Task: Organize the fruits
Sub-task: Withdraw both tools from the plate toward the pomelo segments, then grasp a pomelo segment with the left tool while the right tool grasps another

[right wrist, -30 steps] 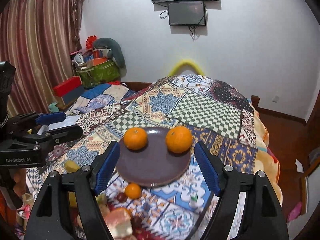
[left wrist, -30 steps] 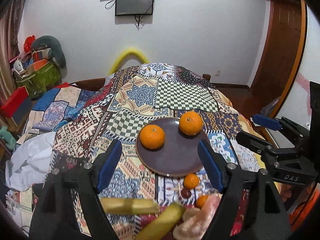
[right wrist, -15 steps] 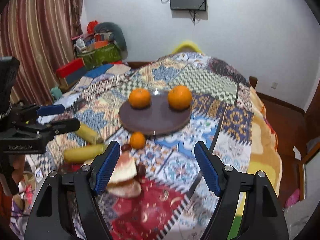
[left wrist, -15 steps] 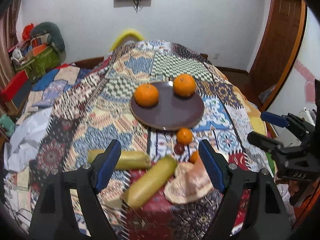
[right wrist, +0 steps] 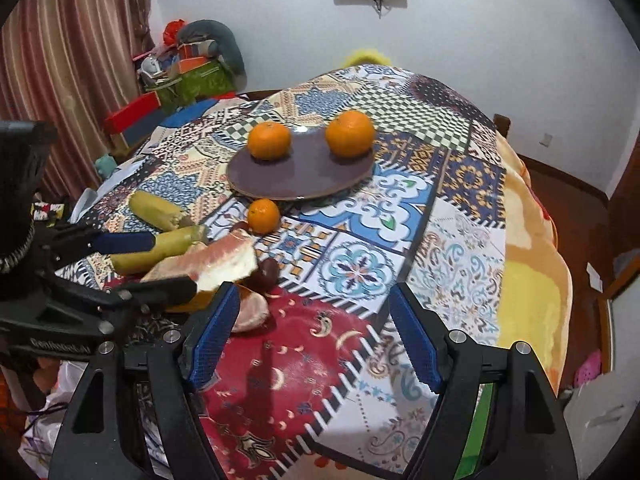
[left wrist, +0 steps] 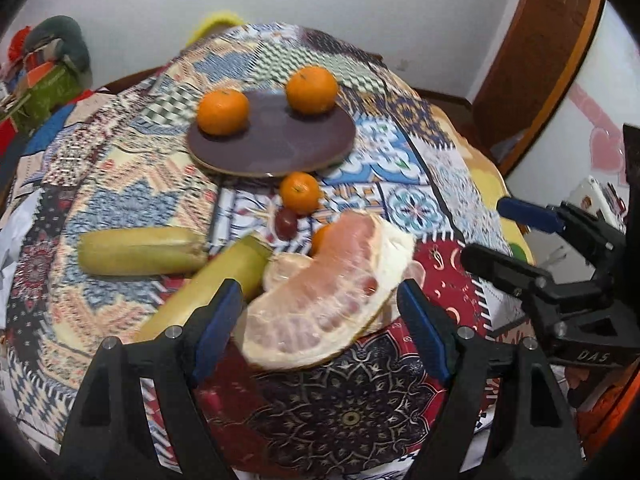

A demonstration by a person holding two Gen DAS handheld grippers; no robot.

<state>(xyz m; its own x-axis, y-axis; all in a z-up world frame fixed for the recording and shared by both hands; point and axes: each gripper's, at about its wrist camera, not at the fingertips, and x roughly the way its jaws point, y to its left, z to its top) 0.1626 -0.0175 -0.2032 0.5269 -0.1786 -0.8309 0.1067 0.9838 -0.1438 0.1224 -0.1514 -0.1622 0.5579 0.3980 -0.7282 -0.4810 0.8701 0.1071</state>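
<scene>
1 pomelo wedge [left wrist: 320, 300] between open left hand-held gripper [left wrist: 320, 332] pads.

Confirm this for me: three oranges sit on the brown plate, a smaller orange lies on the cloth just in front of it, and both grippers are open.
Not quite: the brown plate holds two oranges, not three, one at its left and one at its right, as the left wrist view shows. The smaller orange does lie on the cloth before it, and the left gripper and right gripper are open.

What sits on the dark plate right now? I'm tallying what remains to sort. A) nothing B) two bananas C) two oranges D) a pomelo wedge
C: two oranges rest on the plate; the pomelo wedge and bananas lie on the cloth.
</scene>
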